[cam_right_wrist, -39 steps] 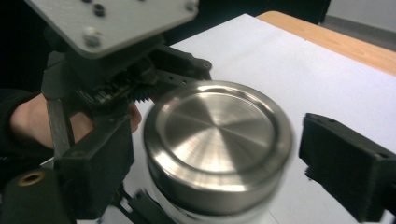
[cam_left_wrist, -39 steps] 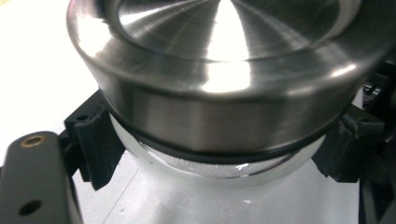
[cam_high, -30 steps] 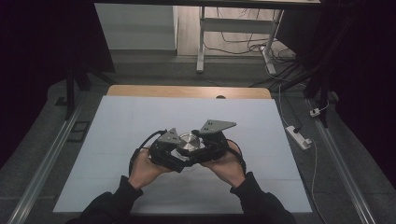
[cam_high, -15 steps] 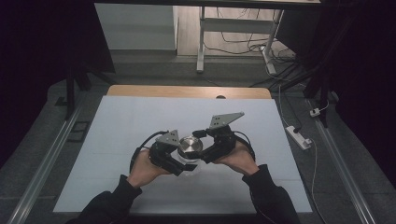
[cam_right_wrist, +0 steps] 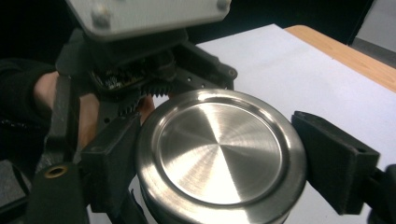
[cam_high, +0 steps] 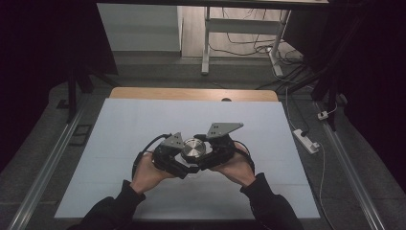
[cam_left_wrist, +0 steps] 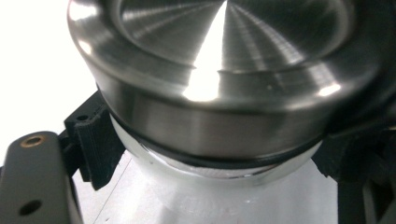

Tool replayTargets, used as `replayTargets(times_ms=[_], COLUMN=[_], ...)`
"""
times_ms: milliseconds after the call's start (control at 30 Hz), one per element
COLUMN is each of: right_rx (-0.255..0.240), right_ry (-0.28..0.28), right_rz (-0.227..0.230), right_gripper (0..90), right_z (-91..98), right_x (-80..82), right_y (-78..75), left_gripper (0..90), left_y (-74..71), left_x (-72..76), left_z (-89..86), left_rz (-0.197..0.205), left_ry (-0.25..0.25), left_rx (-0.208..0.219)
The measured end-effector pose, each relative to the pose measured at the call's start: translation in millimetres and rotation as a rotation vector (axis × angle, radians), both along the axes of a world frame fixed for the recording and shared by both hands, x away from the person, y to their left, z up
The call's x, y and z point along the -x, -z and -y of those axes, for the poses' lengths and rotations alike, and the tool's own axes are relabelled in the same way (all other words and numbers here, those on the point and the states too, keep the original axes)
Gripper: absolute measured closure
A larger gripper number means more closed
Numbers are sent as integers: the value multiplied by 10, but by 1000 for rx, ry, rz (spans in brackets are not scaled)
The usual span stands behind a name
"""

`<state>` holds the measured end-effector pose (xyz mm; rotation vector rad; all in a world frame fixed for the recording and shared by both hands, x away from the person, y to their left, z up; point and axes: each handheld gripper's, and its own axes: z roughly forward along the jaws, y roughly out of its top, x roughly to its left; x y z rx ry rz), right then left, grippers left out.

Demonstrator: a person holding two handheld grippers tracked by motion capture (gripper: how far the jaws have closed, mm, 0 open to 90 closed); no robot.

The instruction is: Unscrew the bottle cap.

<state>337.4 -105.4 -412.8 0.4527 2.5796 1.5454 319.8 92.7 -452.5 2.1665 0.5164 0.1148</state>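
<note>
Since half a second ago the right tool (cam_high: 207, 154) has dropped a touch and swung back in beside the jar, its grey plate lower over the bench than it was; the left tool (cam_high: 179, 162) has not budged. Right-hand jaws have just been closing, with the metal lid (cam_high: 193, 148) between them.

Now the picture: both hands sit together low on the white bench (cam_high: 119, 124), tools nose to nose, and between them sits a small jar topped by that round brushed-steel lid. From above, the lid shines right in the gap between the two grey plates.

The right gripper view looks down on the lid (cam_right_wrist: 219, 156) from close range, and the black pads stand either side of its rim, one at the lower left pressed against it, the other at the right just at its edge. That tool is clamped on the lid. Behind it, the left tool (cam_right_wrist: 140, 70) and the person's left hand (cam_right_wrist: 51, 100) show close up.

The left gripper view sits lower: the lid (cam_left_wrist: 224, 70) looms overhead, and beneath it the pale jar body (cam_left_wrist: 219, 191) is wedged between the black jaws, left pad hard against it. That tool is gripping the jar, fully drawn in.
</note>
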Motion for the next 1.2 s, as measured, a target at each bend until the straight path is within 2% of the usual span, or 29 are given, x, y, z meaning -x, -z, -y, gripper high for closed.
replayTargets(times_ms=[233, 300, 433, 467, 500, 800, 1200], right_rx=[-22, -20, -25, -25, -26, -53, -55], right_ry=[15, 20, 30, 30, 31, 64, 80], right_rz=[5, 8, 10, 10, 10, 17, 22], right_gripper=[196, 197, 197, 197, 197, 197, 198], right_z=[33, 36, 46, 46, 53, 146, 220], right_x=[18, 23, 24, 24, 22, 11, 37], right_y=[-70, -78, -95, -95, -99, -169, -192], left_gripper=[158, 158, 158, 158, 158, 158, 158], left_y=[24, 33, 27, 34, 30, 32, 61], left_x=[-4, 0, -12, -7, -14, -26, -84], left_z=[21, 29, 9, 17, 7, -28, -99], left_rz=[6, 0, 6, 2, 5, 6, 17], left_ry=[8, -8, 3, -9, -1, -23, -61], left_rx=[-22, 1, -12, 3, -7, -3, -14])
